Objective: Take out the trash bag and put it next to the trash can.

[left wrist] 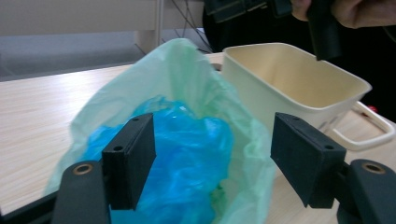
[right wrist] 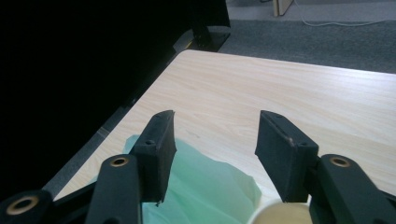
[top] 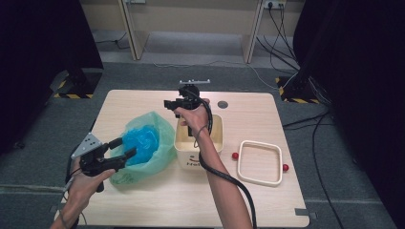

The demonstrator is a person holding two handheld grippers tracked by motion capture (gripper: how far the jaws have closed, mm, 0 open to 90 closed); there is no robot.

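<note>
Looking from the high view, the left gripper [top: 125,147] hangs with jaws spread at the thin green plastic bag [top: 165,143], which lies on the light wooden table [top: 267,200] with crumpled blue plastic [top: 142,142] inside. The right gripper [top: 168,104] hovers open above the cream plastic bin [top: 216,138]; its dark print is too blurred to read. A cream rectangular frame [top: 260,163] lies near.

From the left gripper view, the spread jaws hold nothing, and the bag [left wrist: 187,70] touches the bin [left wrist: 289,79].

From the right gripper view, the jaws stand apart above the bag [right wrist: 210,186].

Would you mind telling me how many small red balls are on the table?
2: one red ball touches the left outer edge of the cream frame, the other its right edge. More may be hidden inside the bin.
</note>
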